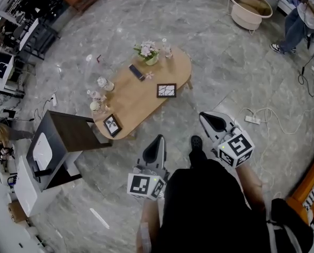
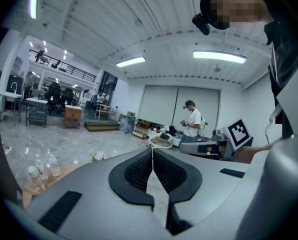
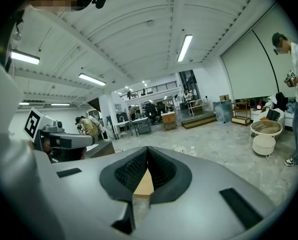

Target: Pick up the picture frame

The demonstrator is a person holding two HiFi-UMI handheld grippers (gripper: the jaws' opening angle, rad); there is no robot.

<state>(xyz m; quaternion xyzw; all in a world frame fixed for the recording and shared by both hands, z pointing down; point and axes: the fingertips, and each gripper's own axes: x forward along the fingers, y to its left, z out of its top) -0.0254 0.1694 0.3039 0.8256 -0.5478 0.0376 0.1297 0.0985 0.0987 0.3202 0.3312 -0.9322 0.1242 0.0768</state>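
Observation:
Two black picture frames lie on the oval wooden table (image 1: 146,96): one (image 1: 166,90) near its middle right edge, another (image 1: 113,125) at its near left end. Both grippers hang over the floor short of the table and touch nothing. My left gripper (image 1: 159,139) points at the table's near edge, and its pads meet at the tips, shut and empty (image 2: 152,151). My right gripper (image 1: 209,117) is further right, also shut and empty (image 3: 148,149). A strip of the tabletop (image 3: 145,185) shows below its pads.
On the table stand a flower vase (image 1: 147,51), several bottles (image 1: 105,83) and a dark flat device (image 1: 136,71). A dark side table (image 1: 72,132) stands left of it. A white tub (image 1: 249,7), a seated person (image 1: 299,22) and a floor cable with a power strip (image 1: 252,119) are at the right.

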